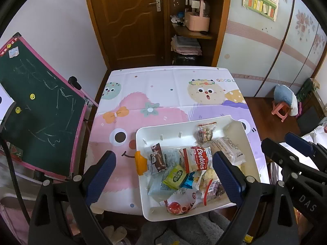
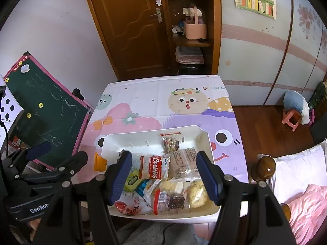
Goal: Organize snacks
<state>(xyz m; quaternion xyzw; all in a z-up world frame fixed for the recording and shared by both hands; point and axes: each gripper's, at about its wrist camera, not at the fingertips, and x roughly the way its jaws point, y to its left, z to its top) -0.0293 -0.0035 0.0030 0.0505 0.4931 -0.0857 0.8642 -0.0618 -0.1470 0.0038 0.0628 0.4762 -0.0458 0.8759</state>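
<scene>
My left gripper (image 1: 163,175) is black plastic, a bit matt, with silver metal screws. The pads (image 1: 101,175) on its fingers are dark blue with tiny ridges, and they look like rubber. My right gripper (image 2: 164,175) is made the same way. The tray (image 1: 155,132) is smooth white plastic with a soft shine. The snack packs (image 1: 199,158) are thin shiny plastic, and some are clear and crinkly. The tablecloth (image 1: 163,94) looks smooth, with fold lines in it. The door (image 1: 124,20) is shiny brown wood with a metal handle. The chalkboard (image 1: 36,110) is matt green.
</scene>
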